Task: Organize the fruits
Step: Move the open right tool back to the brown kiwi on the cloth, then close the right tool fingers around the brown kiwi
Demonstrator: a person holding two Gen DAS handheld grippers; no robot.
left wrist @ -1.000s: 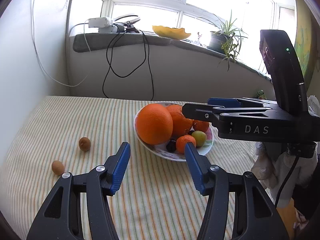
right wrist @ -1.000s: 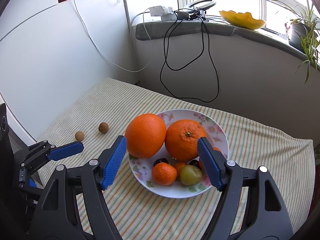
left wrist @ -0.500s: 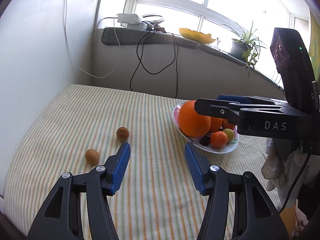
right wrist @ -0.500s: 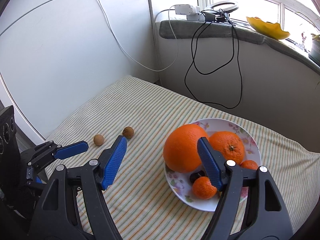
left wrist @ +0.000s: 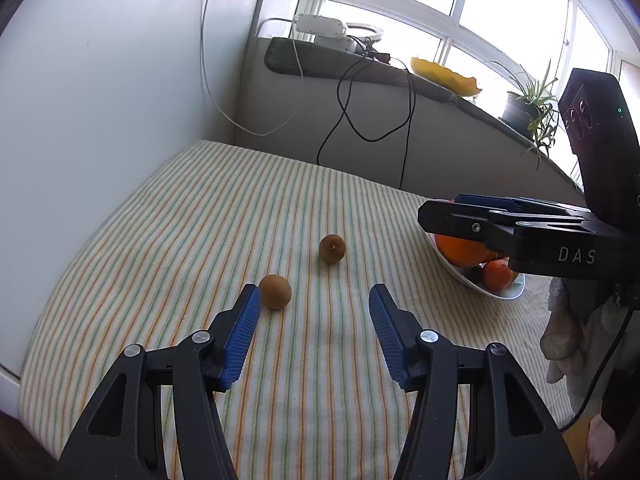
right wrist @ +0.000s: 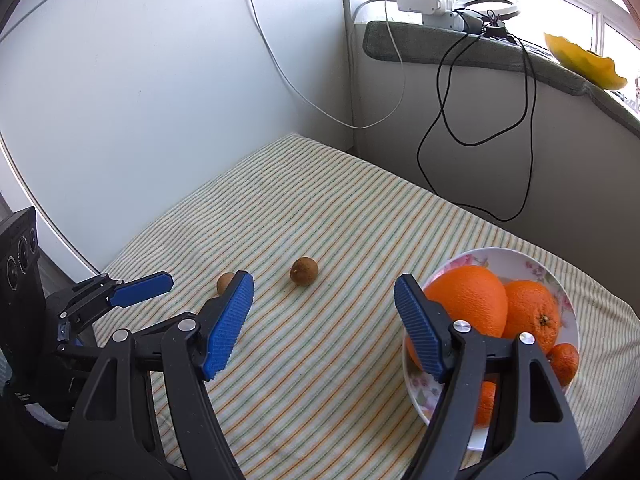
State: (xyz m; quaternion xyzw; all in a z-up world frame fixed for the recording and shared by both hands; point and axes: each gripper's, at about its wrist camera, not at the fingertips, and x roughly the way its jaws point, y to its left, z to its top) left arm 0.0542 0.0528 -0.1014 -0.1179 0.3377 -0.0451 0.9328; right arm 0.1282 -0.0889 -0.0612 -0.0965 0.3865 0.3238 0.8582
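Fingers of both grippers, spread and empty, have swung from the plate [right wrist: 520,258] toward two loose brown fruits [left wrist: 275,291], likely next pickups.

Two small round brown fruits lie loose on the striped bench, near its left edge: near fruit [left wrist: 275,291] and far fruit [left wrist: 332,248], close but apart. Toward the right edge a flowered plate [right wrist: 520,258] holds a big orange [right wrist: 466,300], a smaller orange [right wrist: 530,314] and tangerines [right wrist: 564,362].
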